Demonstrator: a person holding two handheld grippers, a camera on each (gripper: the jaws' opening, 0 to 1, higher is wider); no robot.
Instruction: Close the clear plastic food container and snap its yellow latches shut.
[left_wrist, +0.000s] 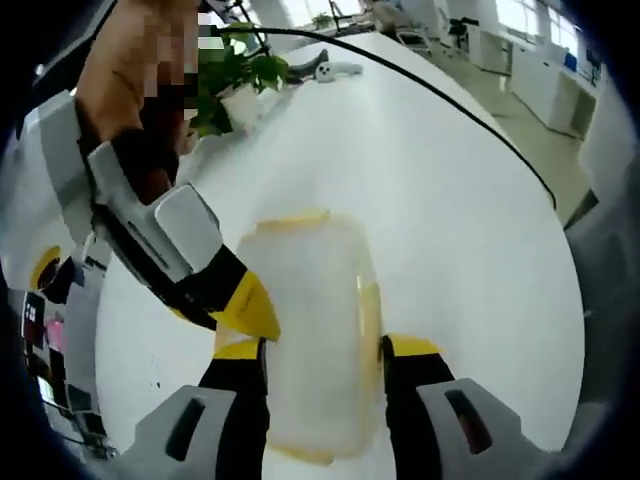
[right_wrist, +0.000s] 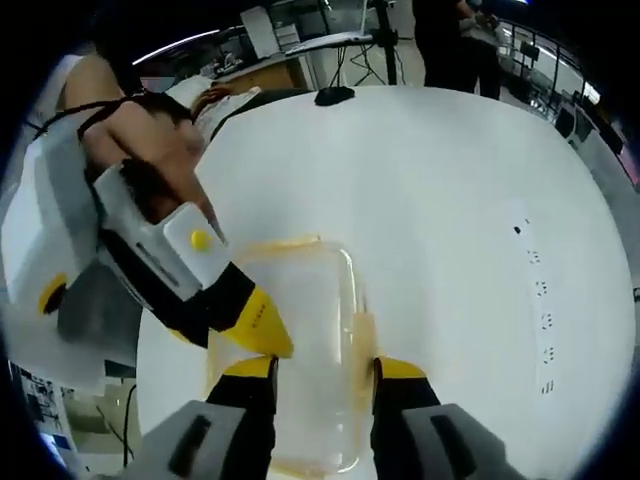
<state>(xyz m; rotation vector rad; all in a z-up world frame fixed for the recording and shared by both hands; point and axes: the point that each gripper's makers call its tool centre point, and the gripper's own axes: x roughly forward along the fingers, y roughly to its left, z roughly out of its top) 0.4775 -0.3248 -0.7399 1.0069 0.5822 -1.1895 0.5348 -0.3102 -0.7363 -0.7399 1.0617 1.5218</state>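
Note:
The clear plastic food container (left_wrist: 310, 290) lies flat on the white table (left_wrist: 460, 230) with its lid on. A yellow latch (left_wrist: 368, 305) shows on its right side and another (left_wrist: 295, 217) at its far end. My left gripper (left_wrist: 325, 350) stands open, its black-and-yellow jaws straddling the near part of the container. The right gripper (left_wrist: 250, 310) comes in from the left, its yellow tip against the container's left edge. In the right gripper view the container (right_wrist: 310, 300) sits between the open jaws of my right gripper (right_wrist: 325, 365), a side latch (right_wrist: 362, 335) by the right jaw. The left gripper (right_wrist: 262, 330) touches its left rim.
A potted plant (left_wrist: 235, 75) and a white tool (left_wrist: 335, 68) stand at the table's far end, where a black cable (left_wrist: 450, 100) runs along the edge. A person's hand (left_wrist: 130, 60) holds the other gripper. A black object (right_wrist: 335, 95) lies far off; people stand behind (right_wrist: 450, 40).

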